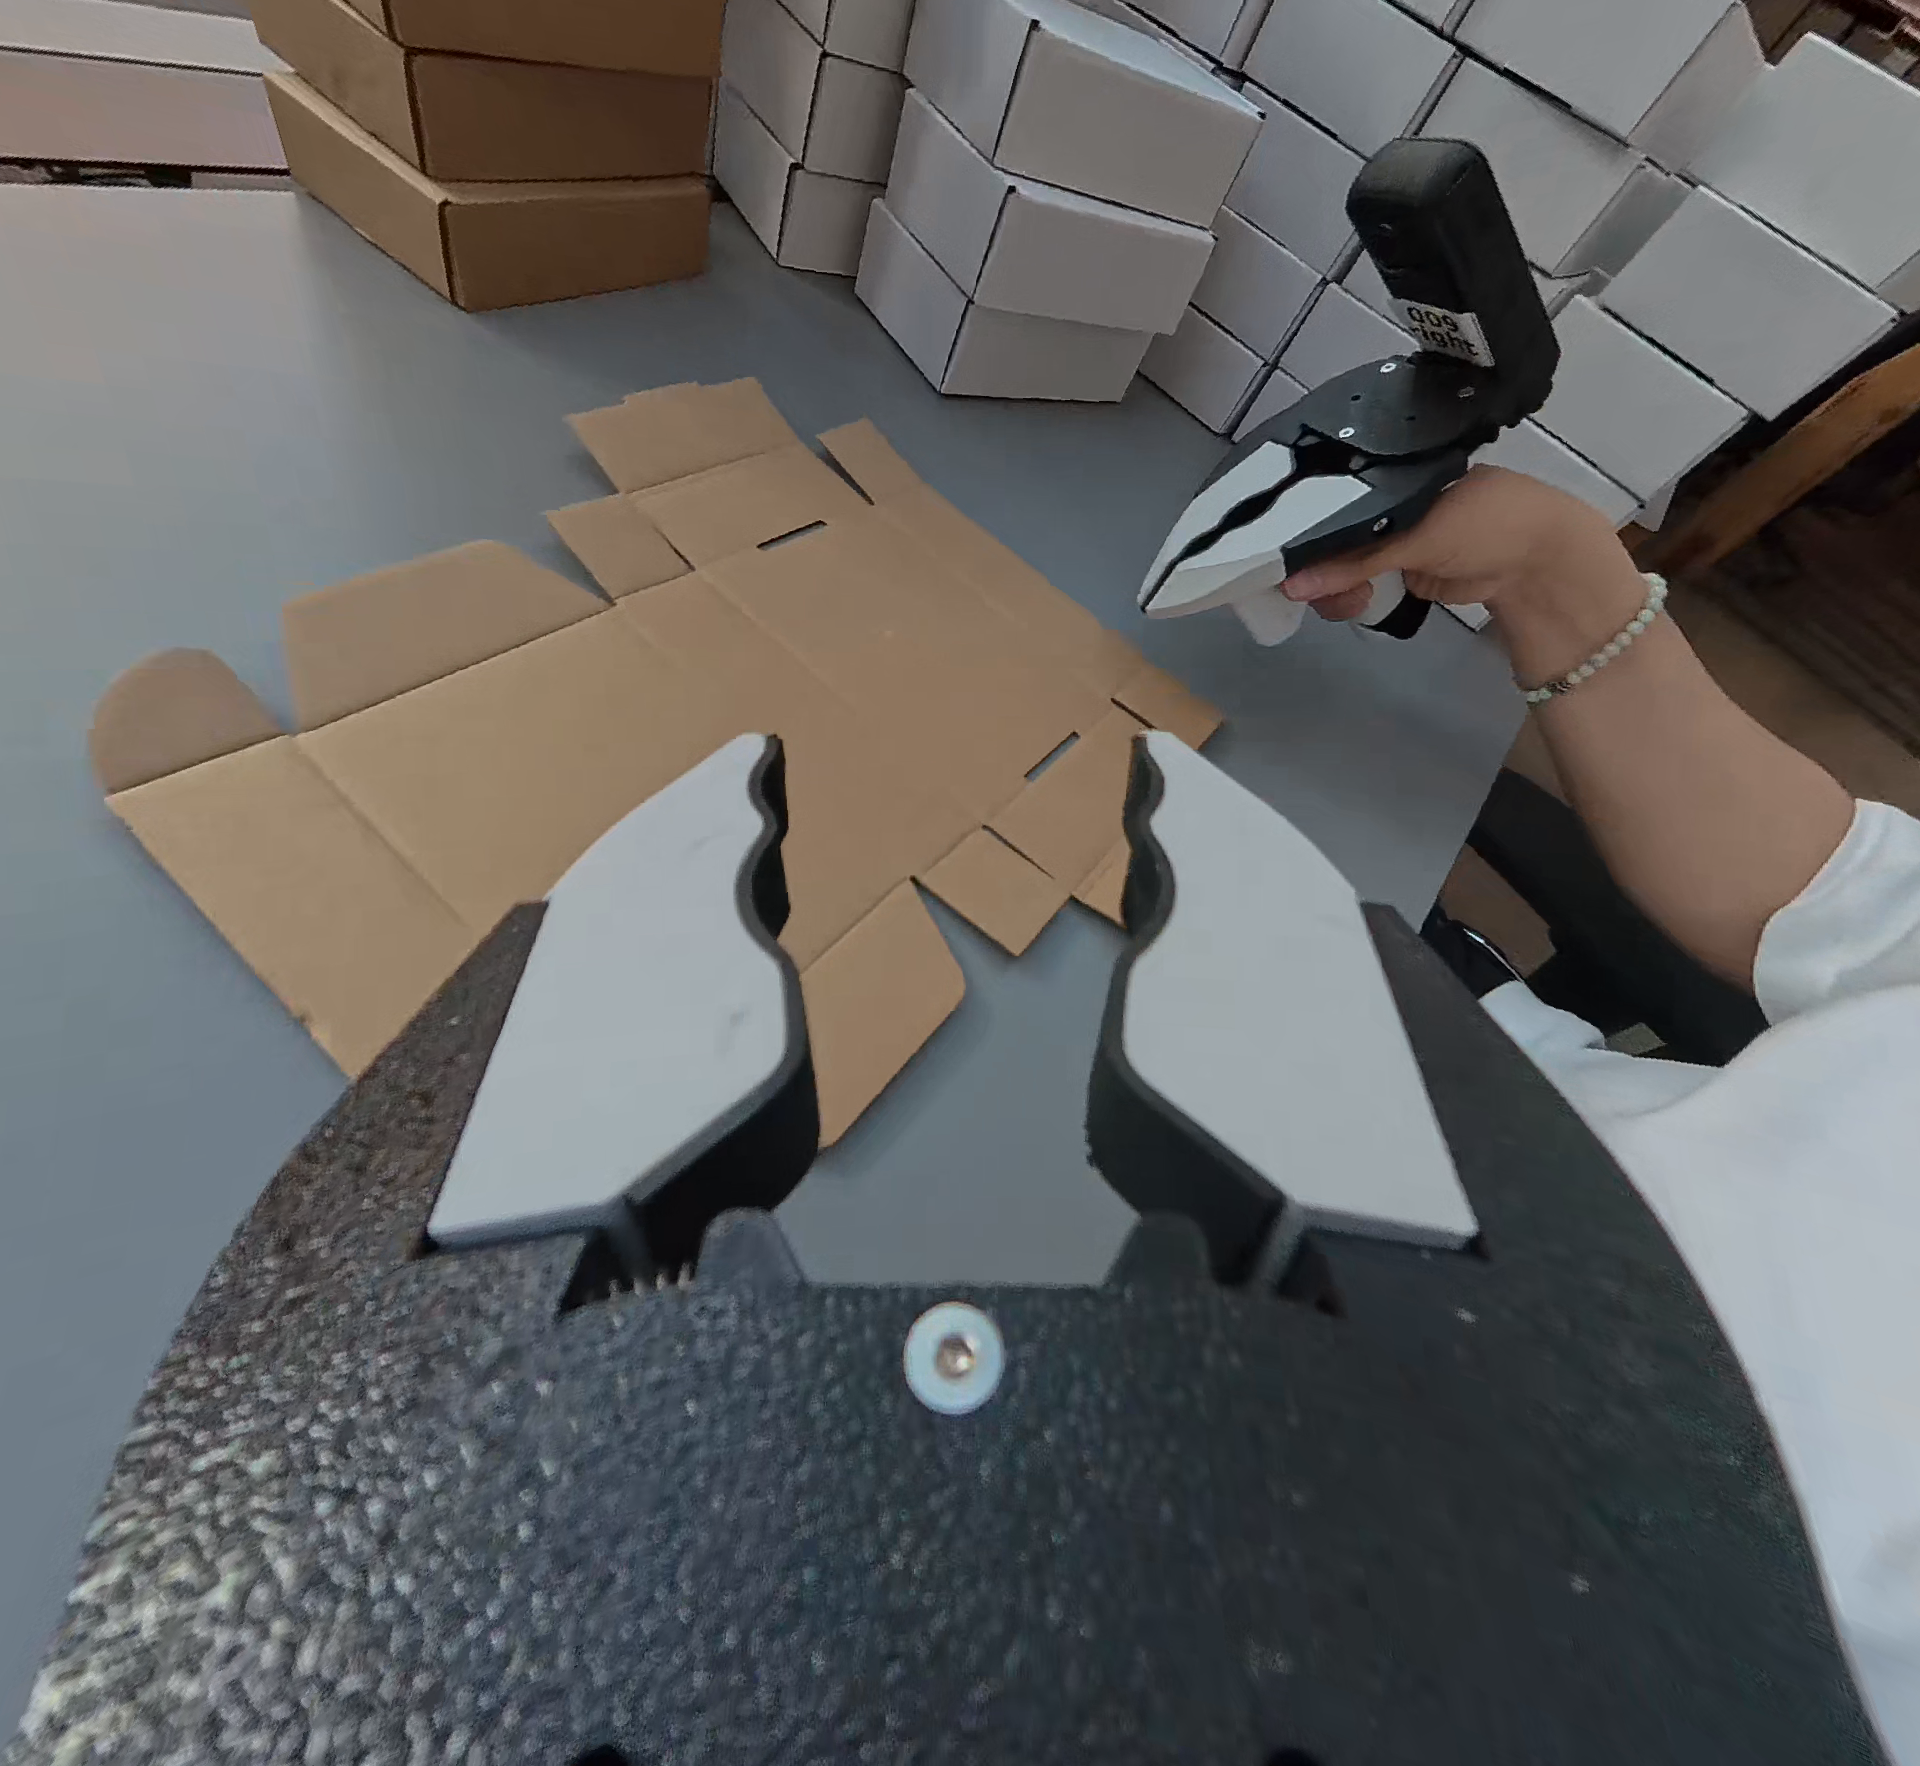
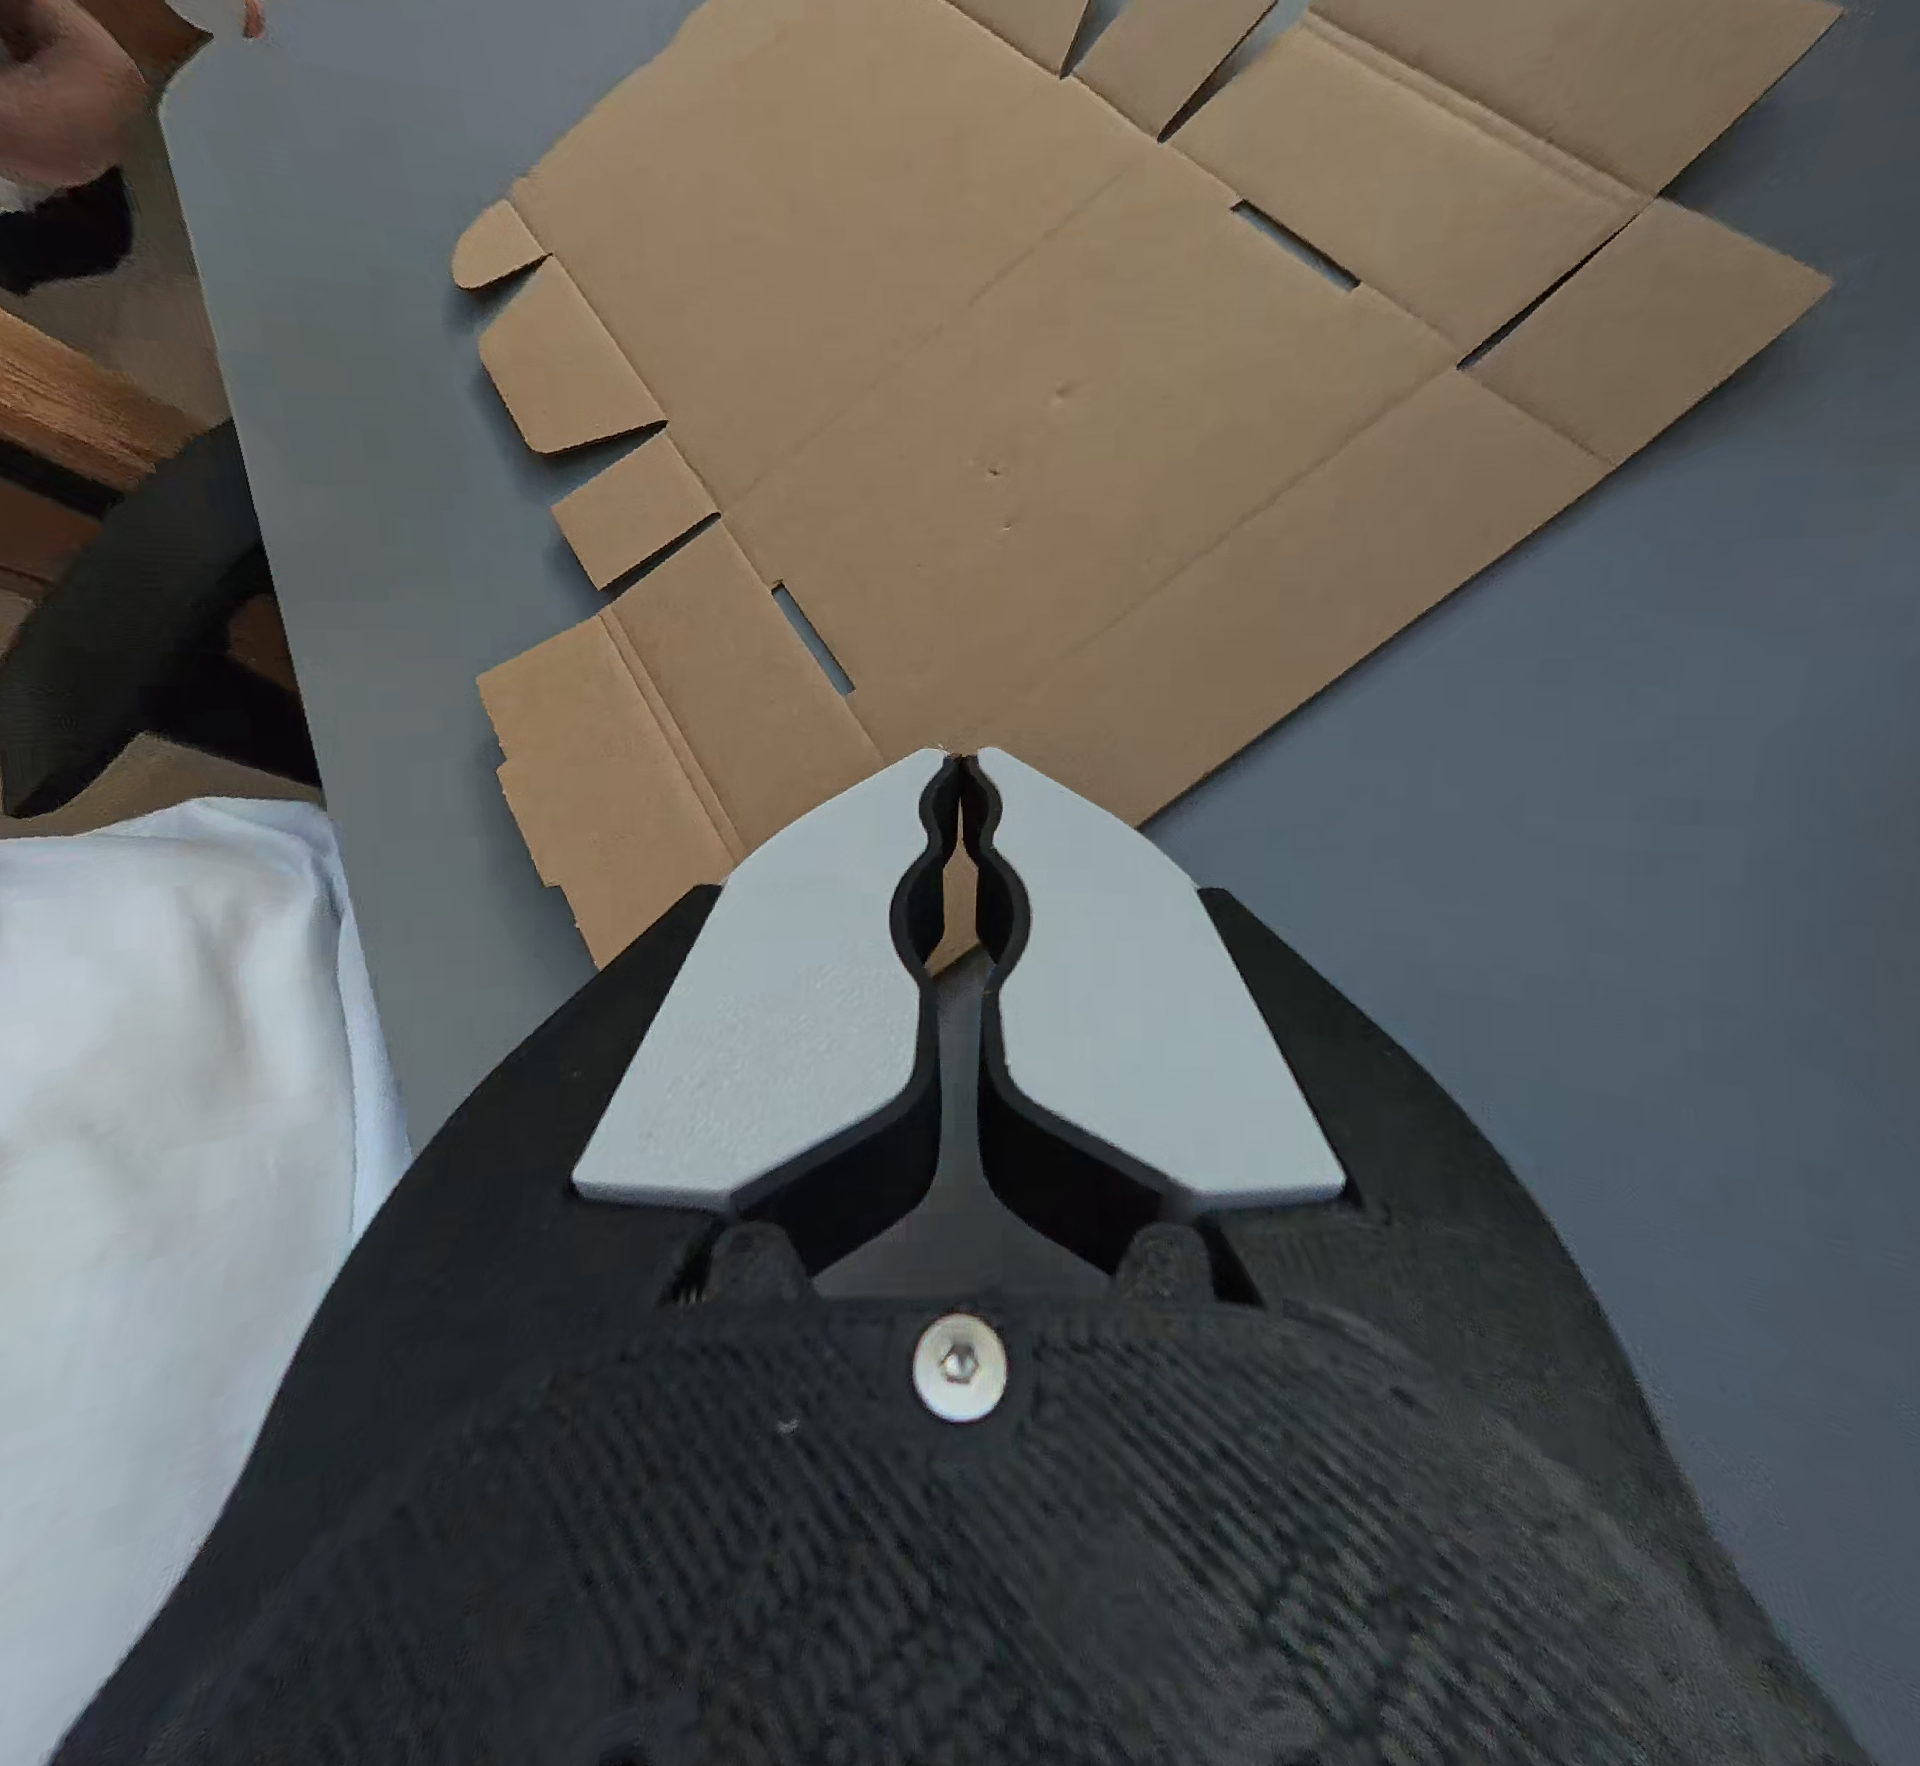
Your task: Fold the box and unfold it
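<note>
L wrist view: left gripper (image 1: pixel 954 760) w/ fingers spread wide, nothing between them, held above the near edge of the box (image 1: pixel 665 729). Box = brown cardboard blank, fully unfolded, lying flat on grey table (image 1: pixel 208 428), flaps and slots all spread out. Right gripper (image 1: pixel 1148 596) visible farther off at right, off the table surface, beyond the box's right edge, not touching it; fingers look pressed together, empty. A hand (image 1: pixel 1496 553) grips its handle; bead bracelet (image 1: pixel 1600 641) on the wrist, white sleeve (image 1: pixel 1849 927) lower right. Behind: stack of folded brown boxes (image 1: pixel 488 54) at rear left, big pile of folded white boxes (image 1: pixel 1299 106) across rear centre/right.

R wrist view: right gripper (image 2: pixel 961 758) tips closed against each other, holding nothing. Tips sit over a corner region of the box (image 2: pixel 1039 345); contact w/ cardboard can't be told. Box flat on grey table (image 2: pixel 1558 885), skewed diagonally in frame, a few small dents near panel centre. White fabric (image 2: pixel 156 1093) at left edge.
</note>
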Tool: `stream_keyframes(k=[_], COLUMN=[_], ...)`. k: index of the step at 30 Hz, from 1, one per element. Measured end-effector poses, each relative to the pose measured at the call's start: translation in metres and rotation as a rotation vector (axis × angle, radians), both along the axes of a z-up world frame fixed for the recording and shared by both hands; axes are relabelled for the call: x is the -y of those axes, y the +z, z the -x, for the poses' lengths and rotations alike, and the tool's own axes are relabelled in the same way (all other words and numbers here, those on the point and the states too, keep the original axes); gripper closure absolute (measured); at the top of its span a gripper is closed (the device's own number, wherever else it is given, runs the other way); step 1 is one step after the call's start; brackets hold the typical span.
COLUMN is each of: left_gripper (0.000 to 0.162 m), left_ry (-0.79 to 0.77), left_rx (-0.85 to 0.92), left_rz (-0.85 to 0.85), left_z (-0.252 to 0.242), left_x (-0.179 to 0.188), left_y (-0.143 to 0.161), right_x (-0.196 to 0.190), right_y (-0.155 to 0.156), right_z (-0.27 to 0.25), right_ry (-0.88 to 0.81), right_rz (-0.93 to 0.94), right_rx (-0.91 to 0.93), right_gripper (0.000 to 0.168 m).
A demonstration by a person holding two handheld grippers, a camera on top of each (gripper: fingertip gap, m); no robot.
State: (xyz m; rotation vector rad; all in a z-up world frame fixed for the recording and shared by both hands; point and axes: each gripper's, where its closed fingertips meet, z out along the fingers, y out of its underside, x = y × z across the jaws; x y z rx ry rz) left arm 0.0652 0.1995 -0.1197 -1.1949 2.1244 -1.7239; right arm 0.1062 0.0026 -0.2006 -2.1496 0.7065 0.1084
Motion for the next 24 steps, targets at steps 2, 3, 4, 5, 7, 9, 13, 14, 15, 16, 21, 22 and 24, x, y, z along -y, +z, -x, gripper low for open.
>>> stream_keyframes(k=[2,3,4,5,7,9,13,14,15,16,21,22,24], left_gripper=[0.097,0.096,0.095,0.094,0.094,0.094,0.095,0.094,0.093,0.093,0.095,0.098,0.108], left_ry=[0.021,0.038,0.050,0.061,0.090,0.082,0.034,0.045,0.046,0.042,0.051,0.052,0.071], left_rx=[-0.058,-0.091,-0.125,-0.163,-0.264,-0.383,-0.659,-0.718,-0.764,-0.805,-0.919,-0.927,-0.940], left_rz=[-0.006,-0.009,-0.011,-0.009,-0.004,0.011,0.062,0.076,0.096,0.108,0.072,0.066,0.042], left_z=[-0.006,-0.010,-0.013,-0.017,-0.026,-0.032,-0.032,-0.032,-0.031,-0.030,-0.018,-0.016,-0.016], left_x=[-0.016,-0.024,-0.033,-0.041,-0.060,-0.074,-0.091,-0.094,-0.094,-0.095,-0.092,-0.091,-0.091], left_y=[-0.006,-0.008,-0.011,-0.013,-0.020,-0.030,-0.055,-0.061,-0.065,-0.070,-0.087,-0.089,-0.093], right_x=[-0.001,0.001,0.002,0.001,0.002,0.003,0.005,0.005,0.005,0.005,0.005,0.005,0.005], right_y=[-0.017,-0.027,-0.033,-0.033,-0.034,-0.035,-0.035,-0.035,-0.035,-0.035,-0.035,-0.035,-0.035], right_z=[-0.002,-0.004,-0.004,-0.004,-0.004,-0.003,-0.002,-0.002,-0.003,-0.003,-0.003,-0.003,-0.003], right_ry=[-0.001,-0.002,0.006,-0.003,-0.012,0.004,0.034,0.037,0.039,0.042,0.056,0.060,0.063], right_rz=[0.070,0.130,0.169,0.166,0.210,0.263,0.277,0.265,0.256,0.252,0.284,0.288,0.284], right_rx=[-0.048,-0.048,-0.036,-0.023,0.005,0.059,0.079,0.075,0.074,0.078,0.120,0.130,0.133], right_gripper=[0.168,0.168,0.168,0.168,0.168,0.168,0.168,0.168,0.168,0.168,0.168,0.168,0.168])
